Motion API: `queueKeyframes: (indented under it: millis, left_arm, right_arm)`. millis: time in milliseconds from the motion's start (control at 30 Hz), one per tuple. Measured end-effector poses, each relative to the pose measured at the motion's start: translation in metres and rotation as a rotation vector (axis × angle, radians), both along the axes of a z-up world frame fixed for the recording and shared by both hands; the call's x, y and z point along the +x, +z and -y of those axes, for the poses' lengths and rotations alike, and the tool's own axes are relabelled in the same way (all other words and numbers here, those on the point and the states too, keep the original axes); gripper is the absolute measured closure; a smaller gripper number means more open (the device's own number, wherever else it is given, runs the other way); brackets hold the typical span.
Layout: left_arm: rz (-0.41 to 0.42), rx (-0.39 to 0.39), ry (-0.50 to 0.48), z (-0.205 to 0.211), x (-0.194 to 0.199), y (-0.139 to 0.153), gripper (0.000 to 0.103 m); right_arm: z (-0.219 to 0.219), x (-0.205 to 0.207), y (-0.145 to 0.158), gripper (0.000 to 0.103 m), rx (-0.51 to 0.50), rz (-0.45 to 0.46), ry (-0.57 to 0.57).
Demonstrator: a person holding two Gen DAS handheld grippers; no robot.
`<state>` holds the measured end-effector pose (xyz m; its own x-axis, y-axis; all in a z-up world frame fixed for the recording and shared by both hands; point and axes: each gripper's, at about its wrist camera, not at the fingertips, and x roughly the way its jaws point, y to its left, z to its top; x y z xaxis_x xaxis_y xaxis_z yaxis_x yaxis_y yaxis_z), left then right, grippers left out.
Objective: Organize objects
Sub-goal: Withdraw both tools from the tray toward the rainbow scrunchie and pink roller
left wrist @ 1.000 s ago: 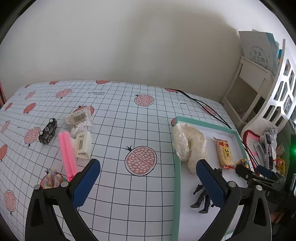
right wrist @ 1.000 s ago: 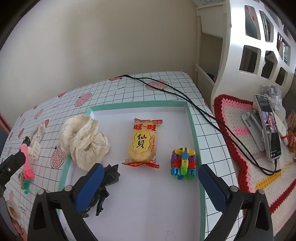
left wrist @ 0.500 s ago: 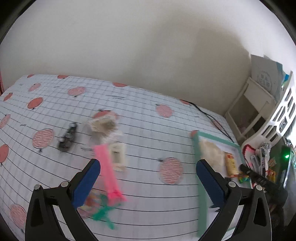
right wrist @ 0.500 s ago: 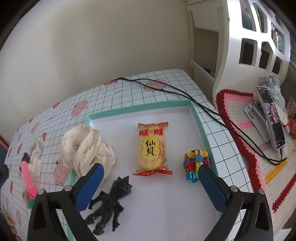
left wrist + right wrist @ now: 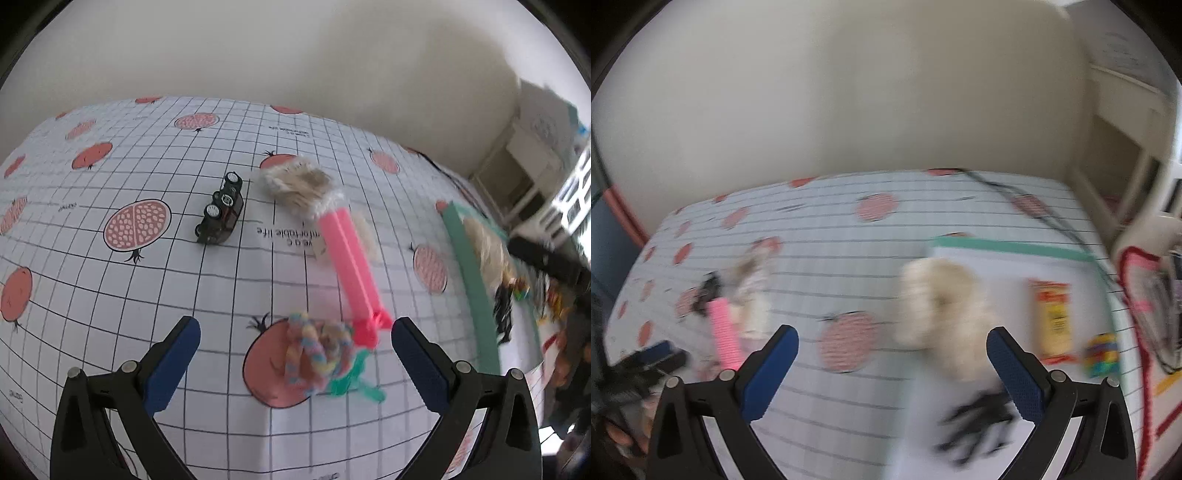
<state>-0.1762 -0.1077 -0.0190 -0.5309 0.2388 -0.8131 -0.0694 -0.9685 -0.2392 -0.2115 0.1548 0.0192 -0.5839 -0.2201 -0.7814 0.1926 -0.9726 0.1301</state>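
Green-rimmed white tray [image 5: 1012, 246] holds several items; pink plastic comb [image 5: 352, 264] and black toy car [image 5: 221, 214] remain outside. Left gripper [image 5: 295, 354] and right gripper [image 5: 892, 363]: wide open, empty.

Legible text is limited. Tablecloth [image 5: 229, 288], left wrist view: small black print beside the pink comb [image 5: 351, 254], upside down from this cam; partly reads "...ortable life", remainder covered or blurred. More small print on same cloth at far centre and at left edge: too small to read. Right wrist view: yellow snack pack [image 5: 1052, 317] carries red/black markings, motion-blurred, not readable.
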Motion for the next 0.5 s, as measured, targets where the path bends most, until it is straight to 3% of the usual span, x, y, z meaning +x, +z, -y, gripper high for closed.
queueKeyframes:
  millis: [67,267,500]
  left_arm:
    - [0.007,-0.026,-0.009,-0.002,0.005,-0.006,0.0]
    - [0.05,0.028,0.016,0.006,0.009,-0.024,0.0]
    - [0.032,0.077,0.036,0.009,0.012,-0.03,0.0]
  right_arm:
    - [0.018,0.004,-0.004,0.0,-0.016,0.005,0.025]
    - [0.055,0.013,-0.03,0.0,-0.042,0.053,0.012]
    - [0.081,0.017,-0.029,0.0,0.003,0.048,0.018]
